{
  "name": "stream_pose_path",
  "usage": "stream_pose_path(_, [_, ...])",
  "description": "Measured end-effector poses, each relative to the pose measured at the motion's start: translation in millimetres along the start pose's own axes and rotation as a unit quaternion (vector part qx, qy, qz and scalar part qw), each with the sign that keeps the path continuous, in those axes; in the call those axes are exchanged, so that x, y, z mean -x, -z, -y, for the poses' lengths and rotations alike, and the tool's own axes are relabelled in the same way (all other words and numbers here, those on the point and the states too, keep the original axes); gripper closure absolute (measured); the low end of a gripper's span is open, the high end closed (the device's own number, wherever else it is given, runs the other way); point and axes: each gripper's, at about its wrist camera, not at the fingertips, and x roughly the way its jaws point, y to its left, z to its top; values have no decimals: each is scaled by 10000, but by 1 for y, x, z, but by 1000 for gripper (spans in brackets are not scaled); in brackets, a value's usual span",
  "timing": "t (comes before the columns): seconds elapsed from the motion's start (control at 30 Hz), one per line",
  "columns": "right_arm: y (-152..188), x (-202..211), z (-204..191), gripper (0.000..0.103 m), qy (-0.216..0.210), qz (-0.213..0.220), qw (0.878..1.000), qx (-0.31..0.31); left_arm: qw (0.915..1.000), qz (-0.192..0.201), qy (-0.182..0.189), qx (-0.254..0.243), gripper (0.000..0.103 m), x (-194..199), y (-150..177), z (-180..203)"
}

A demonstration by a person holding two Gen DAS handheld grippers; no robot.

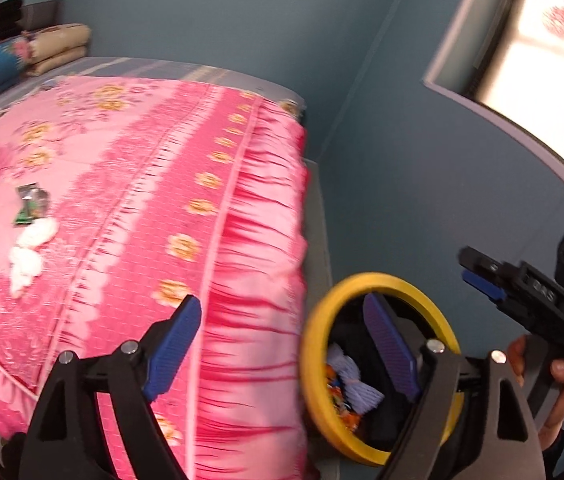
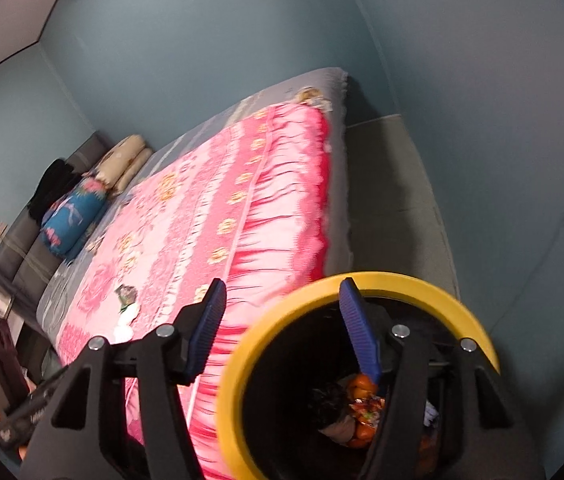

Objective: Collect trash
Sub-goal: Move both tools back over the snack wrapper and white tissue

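Note:
A yellow-rimmed black bin (image 1: 314, 344) stands on the floor beside the bed, with wrappers and tissue inside (image 1: 346, 384); it also shows in the right wrist view (image 2: 238, 360). On the pink bedspread lie a green-silver wrapper (image 1: 31, 203) and white crumpled tissues (image 1: 32, 250), also seen small in the right wrist view (image 2: 126, 312). My left gripper (image 1: 286, 344) is open and empty, between the bed edge and the bin. My right gripper (image 2: 282, 326) is open and empty above the bin's rim; it also shows in the left wrist view (image 1: 482, 280).
The bed with its pink bedspread (image 1: 154, 184) fills the left. Pillows and folded bedding (image 1: 34, 52) lie at the head. Blue walls and a window (image 1: 542, 60) are to the right. A narrow floor strip (image 2: 394, 208) runs between bed and wall.

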Motion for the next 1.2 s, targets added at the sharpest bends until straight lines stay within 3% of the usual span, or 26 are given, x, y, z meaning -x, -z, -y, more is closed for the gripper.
stream_pose_path(0.33, [1,-34,-75,37,-450,-174,9971,596,9965,281,-717,312,17,22,-18,-78])
stream_pose_path(0.67, [15,-92,-166,34,-1014,-592,9844,1312,9877,383,-1323,737,16,32,-37,-166])
stream_pose_path(1.2, [66,-210,-276,34,-1418,-1599,9575,1938,9719,118,-2089,1081,16,-5,-82,-291])
